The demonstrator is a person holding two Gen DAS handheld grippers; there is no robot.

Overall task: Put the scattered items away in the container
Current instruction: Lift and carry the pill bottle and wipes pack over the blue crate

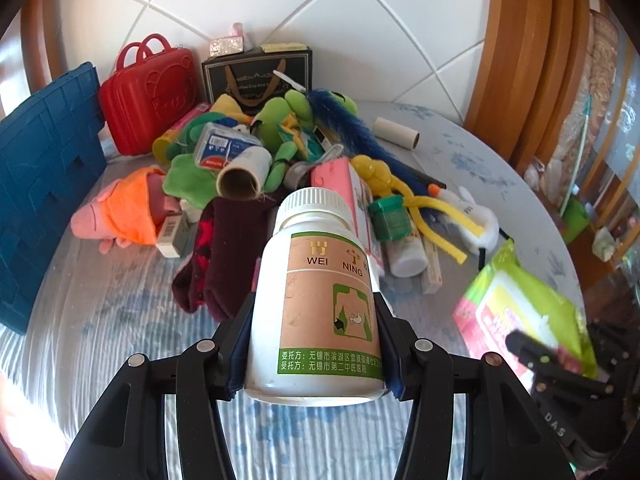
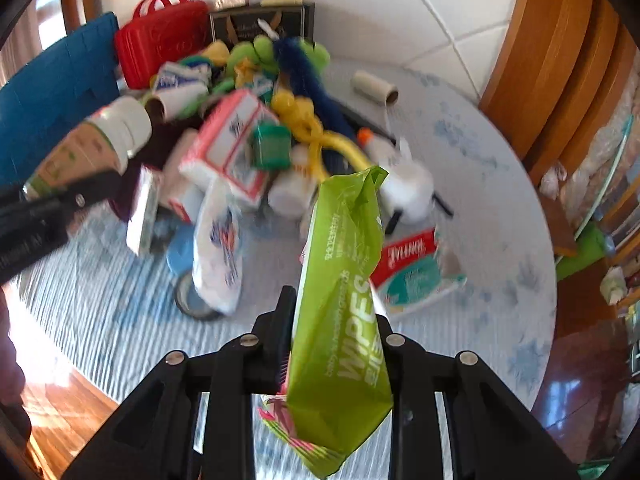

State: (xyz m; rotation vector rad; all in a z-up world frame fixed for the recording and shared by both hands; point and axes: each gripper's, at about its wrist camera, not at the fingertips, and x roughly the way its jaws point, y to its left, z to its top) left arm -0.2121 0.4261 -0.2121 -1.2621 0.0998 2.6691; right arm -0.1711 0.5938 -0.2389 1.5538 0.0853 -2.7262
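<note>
My left gripper (image 1: pixel 316 320) is shut on a white medicine bottle (image 1: pixel 320 300) with a tan and green label, held above the table; the bottle also shows in the right wrist view (image 2: pixel 92 140). My right gripper (image 2: pixel 332 320) is shut on a green pack of wipes (image 2: pixel 344 304), held edge-up above the table; the pack also shows in the left wrist view (image 1: pixel 528 312). A blue crate (image 1: pixel 44 172) stands at the left; it also shows in the right wrist view (image 2: pixel 56 92). A pile of toys, boxes and bottles (image 1: pixel 280 160) lies behind.
A red case (image 1: pixel 152 96) and a black gift bag (image 1: pixel 260 76) stand at the back by the tiled wall. A paper roll (image 1: pixel 396 132) lies apart at the right. A tissue box (image 2: pixel 416 268), a plastic bag (image 2: pixel 220 248) and a tape roll (image 2: pixel 192 300) lie near the wipes.
</note>
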